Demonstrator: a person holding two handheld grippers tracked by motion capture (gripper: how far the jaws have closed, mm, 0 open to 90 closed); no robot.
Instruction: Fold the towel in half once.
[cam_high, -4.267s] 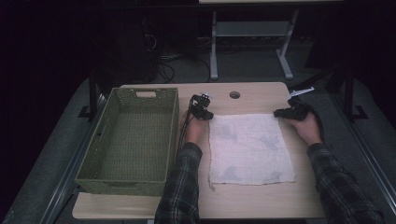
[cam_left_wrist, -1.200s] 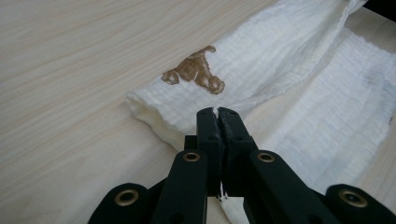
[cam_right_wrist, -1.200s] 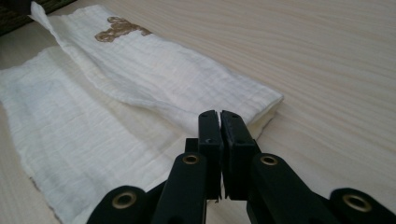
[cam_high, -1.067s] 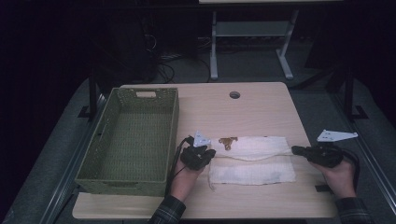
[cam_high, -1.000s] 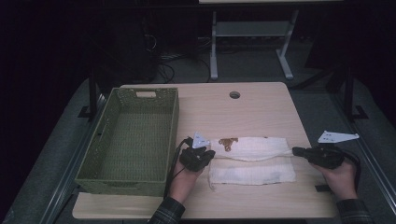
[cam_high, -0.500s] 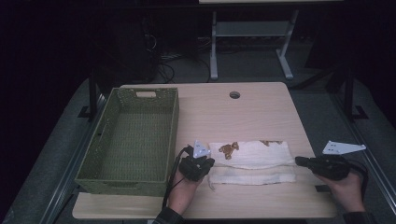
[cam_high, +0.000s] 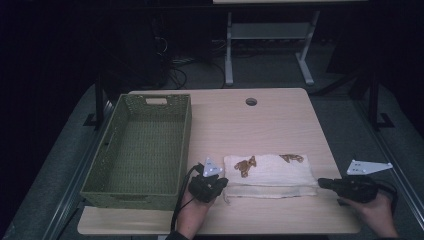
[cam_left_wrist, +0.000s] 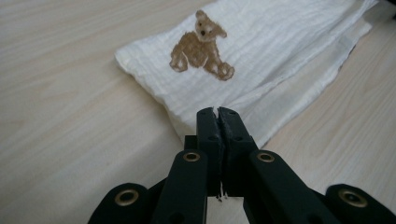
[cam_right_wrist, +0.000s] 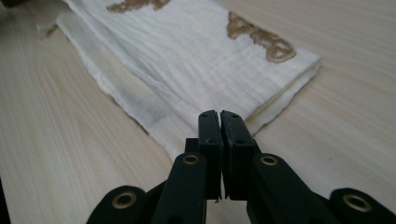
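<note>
cloth: a white muslin cloth (cam_high: 270, 176) lies folded into a long band on the near half of the table (cam_high: 280, 120), just to the right of the basket; brown bear prints (cam_left_wrist: 201, 46) show on its top face.
layers: I count several thin layers stacked at the near edge, the bottom one sticking out a little past the rest in both gripper views.
feel: I judge it light, limp and crinkled, with no stiffness of its own; any part I lift will droop, and the layers will slide apart unless all are caught together.
slip: not slippery, I think; the crepe weave should bite on my pads, and nothing here can break.
where to hold: the two near corners, one at each short end, deep enough to take every layer.
my left gripper (cam_left_wrist: 218, 112): jaws pressed together on the cloth's near left corner, a sliver of white showing between the tips.
my right gripper (cam_right_wrist: 219, 114): jaws pressed together at the near right corner, seemingly nipping the lowest layer.
risk: pulling unevenly would skew the fold; both ends should travel together.
basket: the green woven basket (cam_high: 150, 125) stands empty at the table's left, apart from the cloth.
</note>
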